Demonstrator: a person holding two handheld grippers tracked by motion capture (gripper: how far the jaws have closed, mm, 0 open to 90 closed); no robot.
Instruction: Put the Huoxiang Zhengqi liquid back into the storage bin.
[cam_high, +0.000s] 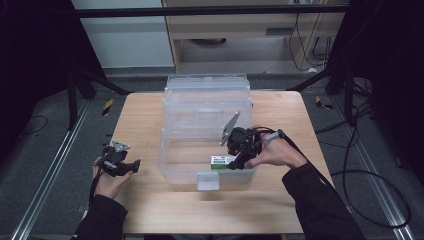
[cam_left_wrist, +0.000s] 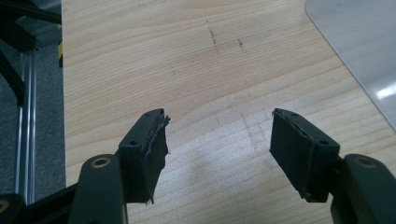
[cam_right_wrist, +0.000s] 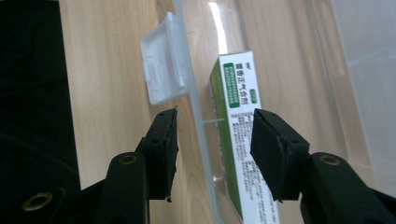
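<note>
Right gripper jaws apart, pads not pressing; near wall of clear plastic bin and green-white box between them. Box lies inside bin by front wall. Left gripper jaws wide open over bare wooden table, left of bin.

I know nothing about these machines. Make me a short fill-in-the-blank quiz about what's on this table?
1. The green and white box lies inside a clear plastic ____.
2. The tabletop is made of light ____.
3. The left tool has its jaws ____, with nothing between them.
4. The right tool points at the ____ and white box.

Missing words: bin; wood; open; green
</note>
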